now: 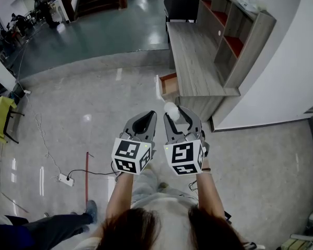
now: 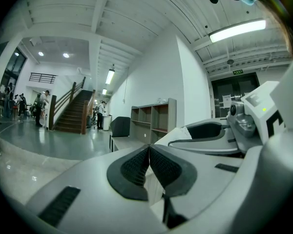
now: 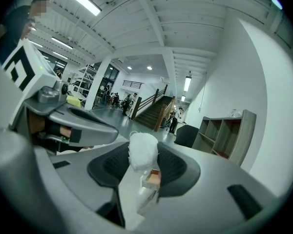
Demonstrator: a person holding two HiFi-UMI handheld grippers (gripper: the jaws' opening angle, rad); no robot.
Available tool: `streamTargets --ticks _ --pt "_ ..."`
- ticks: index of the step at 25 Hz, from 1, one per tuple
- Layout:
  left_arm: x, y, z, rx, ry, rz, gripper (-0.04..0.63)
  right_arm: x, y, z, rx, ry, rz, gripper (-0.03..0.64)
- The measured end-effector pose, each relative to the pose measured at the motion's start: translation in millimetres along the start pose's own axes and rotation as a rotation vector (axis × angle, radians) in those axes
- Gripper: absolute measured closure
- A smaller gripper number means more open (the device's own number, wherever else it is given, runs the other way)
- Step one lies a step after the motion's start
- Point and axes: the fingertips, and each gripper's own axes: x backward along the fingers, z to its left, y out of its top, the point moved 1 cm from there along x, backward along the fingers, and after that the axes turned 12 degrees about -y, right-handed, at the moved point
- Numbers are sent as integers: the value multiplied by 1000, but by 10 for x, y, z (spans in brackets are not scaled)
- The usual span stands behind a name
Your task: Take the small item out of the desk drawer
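Note:
A small white fluffy item (image 1: pixel 171 108) sits between the jaws of my right gripper (image 1: pixel 176 114), which is shut on it. In the right gripper view the white item (image 3: pixel 143 150) fills the gap between the dark pads (image 3: pixel 175 165). Beside it, my left gripper (image 1: pixel 145 120) is held level with its jaws pressed together and nothing in them; its pads (image 2: pixel 162 165) meet in the left gripper view. The desk drawer (image 1: pixel 169 85) stands pulled out from the grey wooden desk (image 1: pixel 195 61), some way ahead of both grippers.
A shelf unit (image 1: pixel 235 30) sits on the desk and a dark chair (image 1: pixel 181 7) stands at its far end. On the floor at left lie a power strip (image 1: pixel 65 179) with cable and a red strip (image 1: pixel 86 176). A yellow stand (image 1: pixel 0 119) is far left. People stand by the stairs (image 2: pixel 71 113).

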Motion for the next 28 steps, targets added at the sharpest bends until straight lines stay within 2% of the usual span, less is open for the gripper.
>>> streamTargets --ticks 19,28 --pt "336 -85 -379 -18 -11 -2 580 556 -48 39 -16 -35 -20 437" --pt "463 -187 -414 -8 -18 7 580 644 -73 148 -17 -39 -13 437"
